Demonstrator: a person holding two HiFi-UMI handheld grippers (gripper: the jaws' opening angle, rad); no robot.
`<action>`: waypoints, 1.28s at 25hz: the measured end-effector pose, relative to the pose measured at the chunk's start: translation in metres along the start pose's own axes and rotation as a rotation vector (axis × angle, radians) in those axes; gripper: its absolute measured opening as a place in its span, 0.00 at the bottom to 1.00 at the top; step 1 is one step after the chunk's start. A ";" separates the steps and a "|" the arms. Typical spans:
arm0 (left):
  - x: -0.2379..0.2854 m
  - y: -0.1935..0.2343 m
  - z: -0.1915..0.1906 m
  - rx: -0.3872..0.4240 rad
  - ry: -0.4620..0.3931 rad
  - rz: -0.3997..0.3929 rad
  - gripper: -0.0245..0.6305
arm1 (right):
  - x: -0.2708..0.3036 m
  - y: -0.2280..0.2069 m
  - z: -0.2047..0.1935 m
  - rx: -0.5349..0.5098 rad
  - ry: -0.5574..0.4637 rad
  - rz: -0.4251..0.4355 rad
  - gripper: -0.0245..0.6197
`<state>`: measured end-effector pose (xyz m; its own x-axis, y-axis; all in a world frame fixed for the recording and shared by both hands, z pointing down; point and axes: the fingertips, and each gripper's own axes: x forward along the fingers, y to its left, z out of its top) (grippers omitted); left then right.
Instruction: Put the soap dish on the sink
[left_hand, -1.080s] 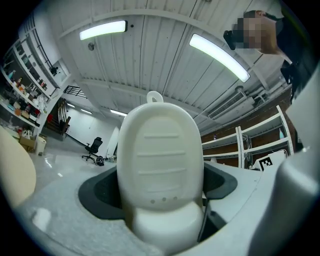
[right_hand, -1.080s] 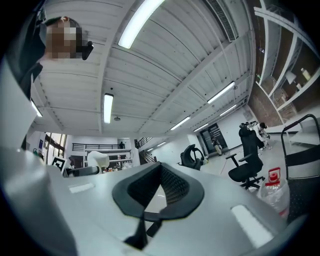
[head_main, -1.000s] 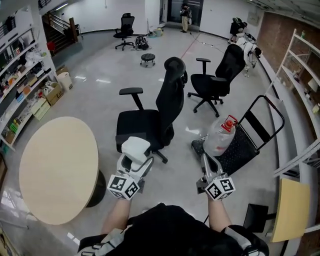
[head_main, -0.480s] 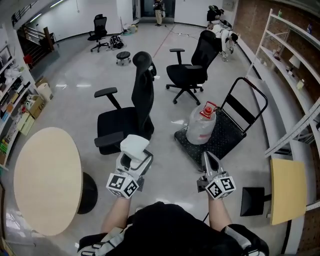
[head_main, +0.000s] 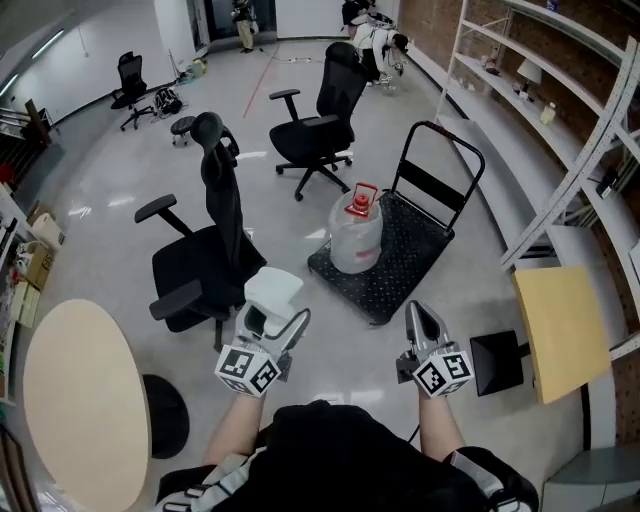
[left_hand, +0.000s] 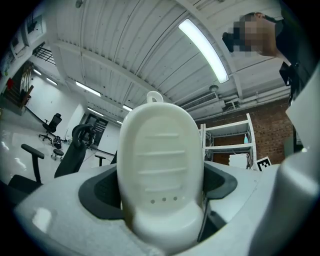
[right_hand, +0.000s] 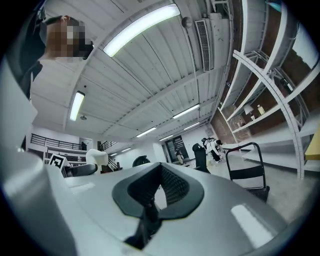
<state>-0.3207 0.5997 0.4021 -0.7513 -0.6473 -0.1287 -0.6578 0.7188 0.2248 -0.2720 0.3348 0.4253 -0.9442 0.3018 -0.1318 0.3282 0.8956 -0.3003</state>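
Carried rightward across the room over the past second, the white ribbed oval plastic soap dish (head_main: 273, 290) (left_hand: 160, 165) is held upright in the left gripper (head_main: 271, 312) (left_hand: 161, 210), whose jaws are clamped on its lower sides, above the polished grey floor (head_main: 330, 350). Beside it, the right gripper (head_main: 418, 318) (right_hand: 150, 200) is seen with jaws pressed together, nothing between them. Beyond stand a black office chair (head_main: 215, 250) and a black flat trolley (head_main: 395, 270) bearing a clear water jug with a red cap (head_main: 355, 238). A round beige table (head_main: 80, 400) is now cut off at the lower left.
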 end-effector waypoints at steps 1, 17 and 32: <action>0.005 -0.003 -0.002 0.001 0.005 -0.016 0.73 | -0.003 -0.003 0.001 -0.001 -0.006 -0.015 0.05; 0.051 -0.010 -0.004 -0.026 0.050 -0.207 0.73 | -0.028 -0.010 0.010 -0.012 -0.066 -0.205 0.05; 0.084 -0.054 -0.035 -0.095 0.136 -0.478 0.73 | -0.107 -0.010 0.014 -0.060 -0.112 -0.496 0.05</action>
<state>-0.3463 0.4977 0.4131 -0.3490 -0.9303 -0.1130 -0.9141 0.3115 0.2595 -0.1738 0.2890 0.4294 -0.9760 -0.1987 -0.0889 -0.1643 0.9402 -0.2982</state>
